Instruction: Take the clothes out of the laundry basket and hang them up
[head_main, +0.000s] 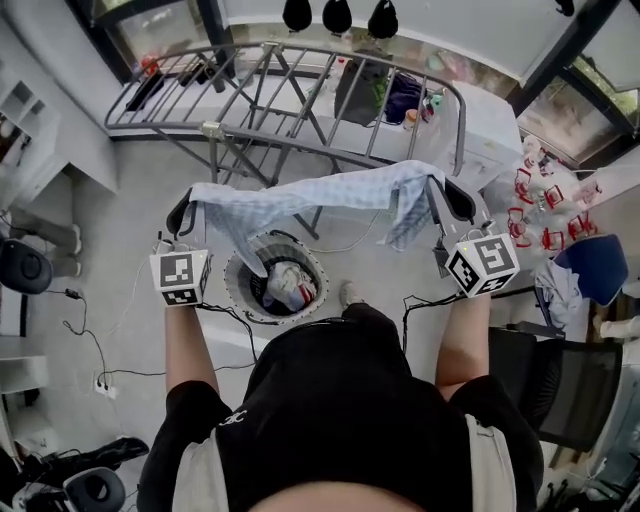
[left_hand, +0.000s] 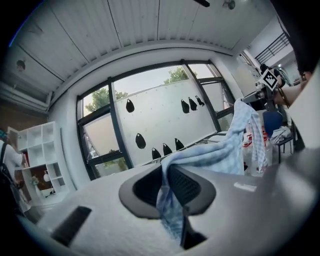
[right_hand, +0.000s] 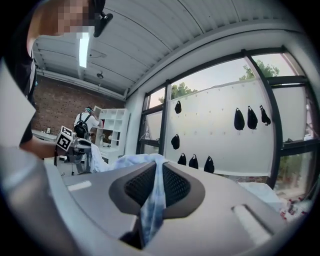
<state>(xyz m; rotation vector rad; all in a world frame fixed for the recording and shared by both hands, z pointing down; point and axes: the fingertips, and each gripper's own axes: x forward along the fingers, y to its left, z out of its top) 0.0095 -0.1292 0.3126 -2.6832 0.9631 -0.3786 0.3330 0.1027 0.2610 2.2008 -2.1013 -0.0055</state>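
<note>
Both tools are clenched on 1 garment. L tool (head_main: 184, 212) grips one end of the blue check cloth (head_main: 300, 200), R tool (head_main: 452, 200) the other end. Each tool view shows fabric nipped between the pads w/ a tail hanging out below.

Cloth is held up and stretched between the tools, w/ slight sag mid-span. A long flap hangs under the L tool, a shorter one under the R tool. Reason for the 2-pt hold, imo: it spreads the cloth to full width so it can drop over a bar w/o bunching.

Rack (head_main: 285, 95) sits ahead of the tools. Its near rail runs roughly along the stretched edge, so the cloth looks pre-aligned for a straight push fwd. Cloth isn't on the rack yet afaict.

Basket (head_main: 240, 290) is below the tools, nearer the L tool, on the floor in front of the person. More clothes (head_main: 290, 285) are inside. The long flap dangles over the basket mouth; can't tell if it touches.

Step, as I read it: cloth is lifted and spread, hang not done. Next prob: move fwd, lower it across a bar, free both ends.

Risks:
- flap snags the rack frame
- uneven drape, so the cloth slides off once let go
</note>
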